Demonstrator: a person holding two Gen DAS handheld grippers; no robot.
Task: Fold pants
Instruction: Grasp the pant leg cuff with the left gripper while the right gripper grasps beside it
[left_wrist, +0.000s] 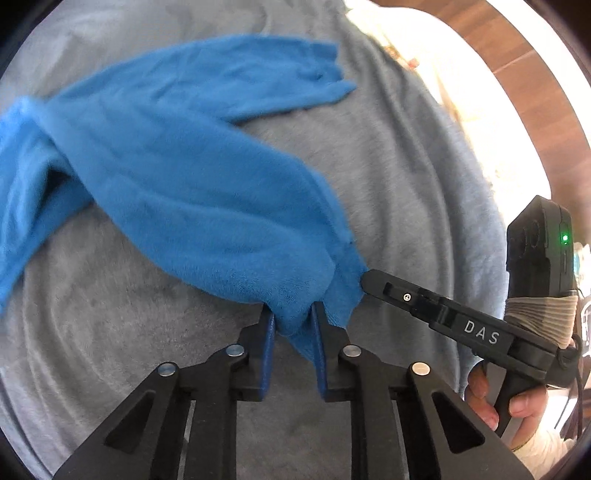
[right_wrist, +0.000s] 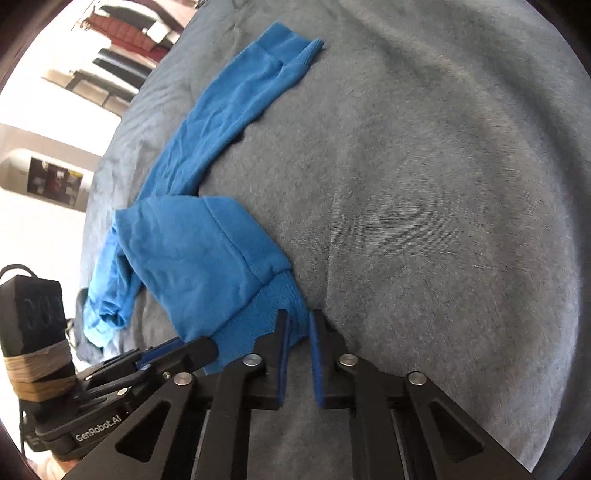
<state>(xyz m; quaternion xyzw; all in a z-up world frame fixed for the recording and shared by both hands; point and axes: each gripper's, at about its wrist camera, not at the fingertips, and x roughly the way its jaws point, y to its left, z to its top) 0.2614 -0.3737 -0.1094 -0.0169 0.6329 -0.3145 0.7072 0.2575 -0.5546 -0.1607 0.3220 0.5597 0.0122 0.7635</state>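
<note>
Blue fleece pants (left_wrist: 177, 184) lie twisted on a grey blanket (left_wrist: 406, 166). My left gripper (left_wrist: 293, 321) is shut on the ribbed cuff of the near leg, which bunches between its blue pads. My right gripper (left_wrist: 364, 281) comes in from the right and its tip grips the same cuff beside mine. In the right wrist view the right gripper (right_wrist: 297, 325) is shut on the ribbed cuff (right_wrist: 266, 314) of the pants (right_wrist: 192, 251). The left gripper (right_wrist: 207, 347) holds the cuff from the lower left. The other leg (right_wrist: 236, 99) stretches away across the blanket.
The grey blanket (right_wrist: 443, 184) covers the whole work surface. A wooden floor (left_wrist: 535, 92) shows at the far right in the left wrist view. Shelves and furniture (right_wrist: 122, 40) stand beyond the blanket's left edge in the right wrist view.
</note>
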